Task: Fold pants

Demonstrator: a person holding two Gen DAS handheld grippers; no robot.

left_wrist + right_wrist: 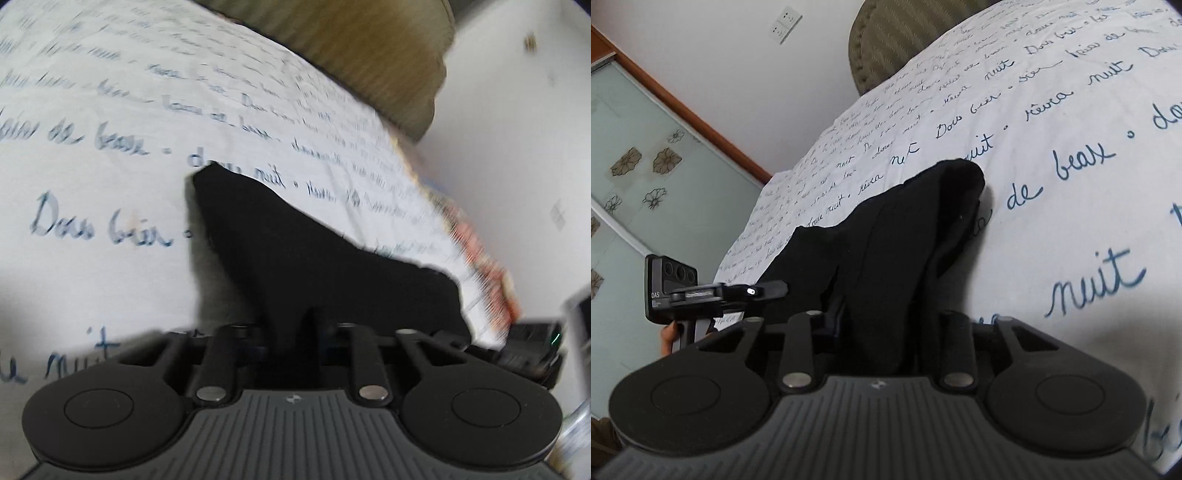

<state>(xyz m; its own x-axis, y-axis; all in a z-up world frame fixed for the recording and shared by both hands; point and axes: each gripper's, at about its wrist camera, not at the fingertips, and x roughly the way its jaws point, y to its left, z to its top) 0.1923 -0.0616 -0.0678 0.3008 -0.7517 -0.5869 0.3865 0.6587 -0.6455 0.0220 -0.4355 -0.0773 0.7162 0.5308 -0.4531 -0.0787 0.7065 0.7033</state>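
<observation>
White walls, a sliding glass door (646,173) with flower prints and a wall socket (785,23) surround a bed whose white sheet (1071,221) carries blue handwritten script; an olive cushion (905,40) sits at its far end. The black pants (894,236) lie bunched on the sheet, ribbed and creased. The left gripper (308,325) and right gripper (886,332) each clamp the dark fabric.

Black left gripper (312,325), ribbed grey base, round black discs, silver pins, matching right gripper (882,332)
</observation>
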